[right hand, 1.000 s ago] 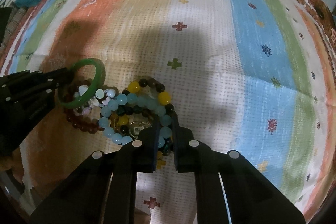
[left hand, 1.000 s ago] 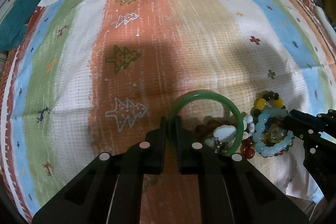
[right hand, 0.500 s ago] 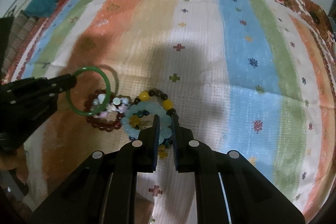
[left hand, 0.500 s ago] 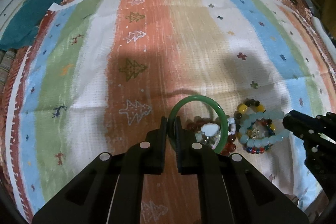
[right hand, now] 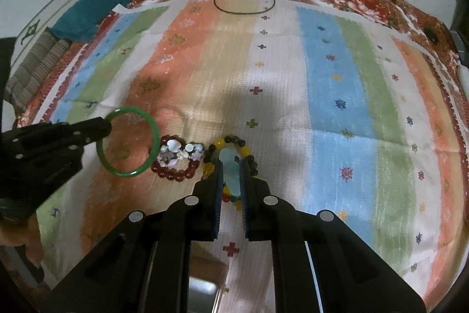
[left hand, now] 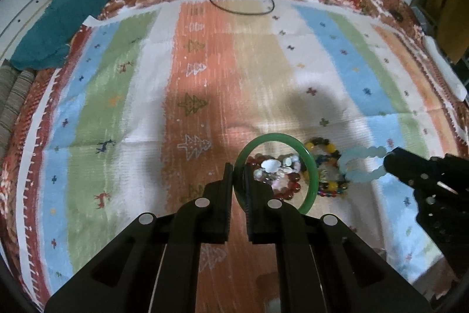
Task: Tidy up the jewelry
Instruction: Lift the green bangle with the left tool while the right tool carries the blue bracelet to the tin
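My left gripper point(left hand: 238, 168) is shut on a green bangle point(left hand: 311, 163), which hangs lifted above the striped cloth point(left hand: 117, 96). The same green bangle point(right hand: 152, 131) shows at the left of the right wrist view, held by the left gripper point(right hand: 107, 127). My right gripper point(right hand: 231, 170) is shut on a pale blue bead bracelet point(right hand: 230, 163), lifted off the pile; that pale blue bracelet point(left hand: 362, 157) hangs from the right gripper point(left hand: 388, 162) in the left wrist view. On the cloth lie a dark red bead bracelet point(right hand: 173, 173), a white shell bracelet point(right hand: 181, 151) and a yellow and dark bead bracelet point(right hand: 218, 143).
A teal cloth point(left hand: 73, 11) lies at the far left corner of the striped cloth. A black cable point(left hand: 240, 8) loops at the far edge. A striped cushion point(right hand: 35, 69) sits beyond the left edge. A white roll point(left hand: 442, 63) lies at the right edge.
Both grippers have risen, so the cloth looks farther away. The green bangle and the pale blue bracelet have come up off the pile of bracelets, which stays on the cloth.
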